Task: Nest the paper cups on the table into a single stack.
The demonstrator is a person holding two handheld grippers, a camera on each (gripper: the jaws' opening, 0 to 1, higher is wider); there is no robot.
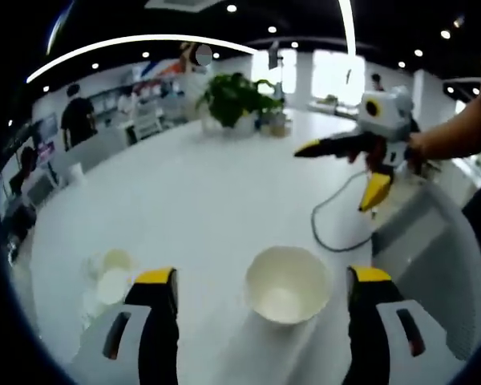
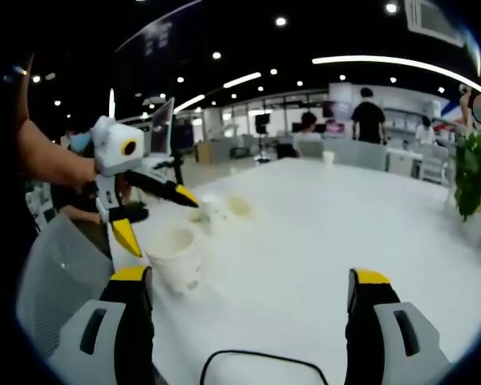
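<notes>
Left gripper (image 1: 260, 293) stands with jaws spread wide either side of an upright paper cup (image 1: 287, 282), lined up to clamp it. Two more cups (image 1: 110, 275) sit together just left. Right gripper (image 2: 248, 297) is open, empty, over the white table (image 2: 305, 233), apparently waiting its turn.

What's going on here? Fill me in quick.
A person holds a two-jaw gripper in each hand over a white round table. The left gripper has its jaws open on either side of an upright white paper cup. Two more small white paper cups lie further left. The right gripper is open and holds nothing. No cups are stacked yet.
</notes>
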